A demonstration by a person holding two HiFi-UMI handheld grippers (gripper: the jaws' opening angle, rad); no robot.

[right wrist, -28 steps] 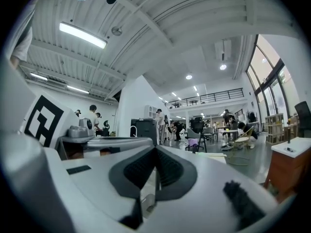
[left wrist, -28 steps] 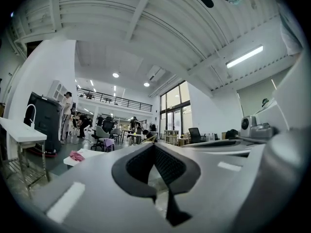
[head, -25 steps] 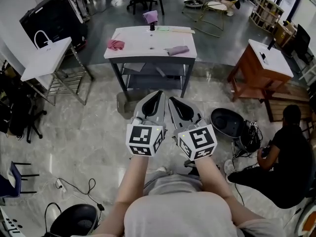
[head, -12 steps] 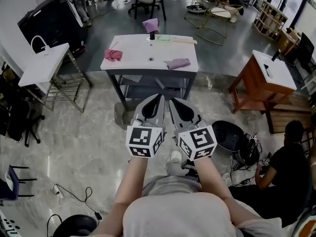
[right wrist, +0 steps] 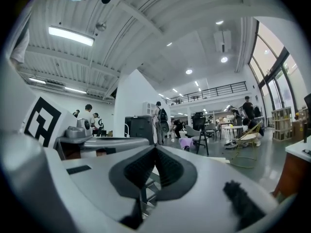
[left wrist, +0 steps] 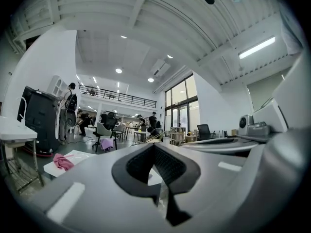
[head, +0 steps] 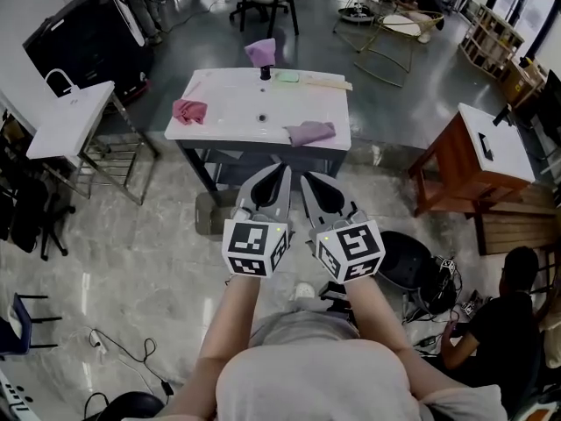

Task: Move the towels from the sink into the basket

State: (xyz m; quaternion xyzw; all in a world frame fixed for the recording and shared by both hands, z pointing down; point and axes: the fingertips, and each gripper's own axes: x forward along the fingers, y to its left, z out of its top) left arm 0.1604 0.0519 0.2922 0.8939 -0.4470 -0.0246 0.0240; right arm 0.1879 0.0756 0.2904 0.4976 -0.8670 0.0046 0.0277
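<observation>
A white sink table (head: 237,125) stands ahead of me. On its top lie a pink towel (head: 188,110) at the left, a purple towel (head: 308,132) at the right front, and another purple towel (head: 260,53) at the back by the tap. A grey basket (head: 210,213) sits on the floor by the table's left leg, partly hidden by my left gripper (head: 282,172). My right gripper (head: 307,181) is beside it. Both are shut and empty, held short of the table. The left gripper view shows the pink towel (left wrist: 62,161) beyond the closed jaws.
A wooden table (head: 469,160) stands at the right and a white side table (head: 66,121) at the left. A black round bin (head: 405,257) and a seated person (head: 500,323) are on the floor at the right. Cables (head: 131,358) trail at the lower left.
The sink table has come closer and lower in the head view as I walk toward it. Both grippers stay shut, side by side.
</observation>
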